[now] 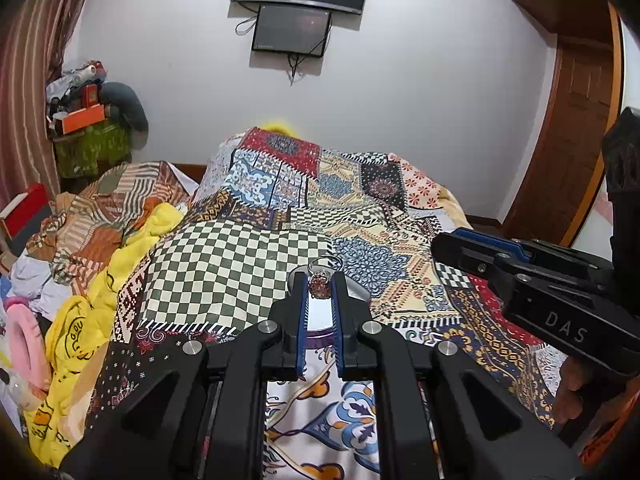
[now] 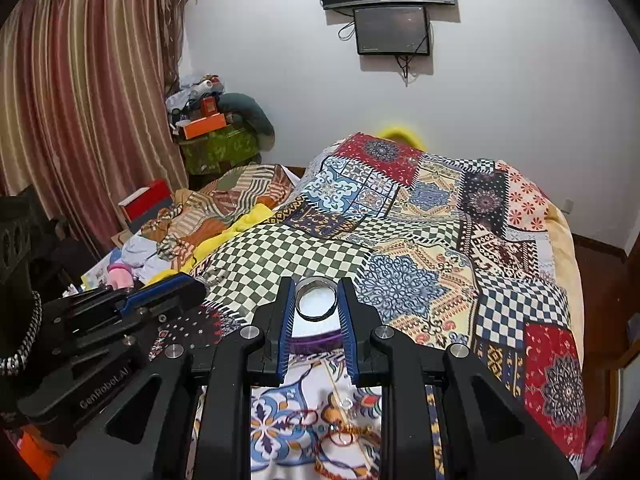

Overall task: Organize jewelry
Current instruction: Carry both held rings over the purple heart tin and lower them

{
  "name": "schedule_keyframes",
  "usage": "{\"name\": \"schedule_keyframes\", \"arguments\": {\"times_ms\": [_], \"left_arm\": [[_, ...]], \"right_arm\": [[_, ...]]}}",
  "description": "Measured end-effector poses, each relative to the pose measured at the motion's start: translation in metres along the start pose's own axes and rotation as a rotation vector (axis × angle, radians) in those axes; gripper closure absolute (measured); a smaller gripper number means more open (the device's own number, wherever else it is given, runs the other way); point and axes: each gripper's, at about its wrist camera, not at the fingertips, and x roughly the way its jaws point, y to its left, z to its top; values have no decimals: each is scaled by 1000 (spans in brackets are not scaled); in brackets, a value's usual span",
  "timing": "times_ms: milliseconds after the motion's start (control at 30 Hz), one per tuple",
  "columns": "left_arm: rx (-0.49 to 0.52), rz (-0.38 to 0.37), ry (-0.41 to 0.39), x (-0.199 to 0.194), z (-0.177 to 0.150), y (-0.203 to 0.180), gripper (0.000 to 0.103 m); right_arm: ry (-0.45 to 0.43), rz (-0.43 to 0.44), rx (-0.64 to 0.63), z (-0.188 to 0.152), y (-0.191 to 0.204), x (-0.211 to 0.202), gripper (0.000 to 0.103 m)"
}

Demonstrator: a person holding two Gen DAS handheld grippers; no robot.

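Note:
My left gripper point(image 1: 319, 285) is shut on a silver ring with a reddish stone point(image 1: 319, 285), held at the fingertips; its band point(image 1: 326, 262) sticks up past them. Under it lies a round silver tin point(image 1: 356, 292) with a purple base. In the right wrist view my right gripper point(image 2: 315, 294) is shut on that open round tin point(image 2: 315, 303), white inside, rim between the blue pads. The right gripper point(image 1: 532, 280) shows at the right of the left view. The left gripper point(image 2: 132, 308) shows at the left of the right view. Loose rings and thin chains point(image 2: 344, 432) lie on the cloth below.
Everything rests on a bed with a patchwork quilt point(image 2: 420, 248). A yellow blanket point(image 1: 104, 304) and crumpled clothes lie to the left. A red box point(image 2: 146, 200) and stacked items stand by the curtain. Two screens point(image 2: 392, 28) hang on the wall. A wooden door point(image 1: 576, 140) is right.

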Motion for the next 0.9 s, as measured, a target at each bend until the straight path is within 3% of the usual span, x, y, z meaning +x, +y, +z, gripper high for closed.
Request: {"name": "schedule_keyframes", "arguments": {"times_ms": [400,533,900], "left_arm": [[-16,-5,134,61,-13,18,93],[-55,-53,198,83,-16,28,93],[-14,-54,249,109,-16,26,93]], "right_arm": [[163,-23,-44,-7,-8,62,84],[200,-26,-70,-6,-11,76,84],[306,15,-72,-9,-16,112,84]]}}
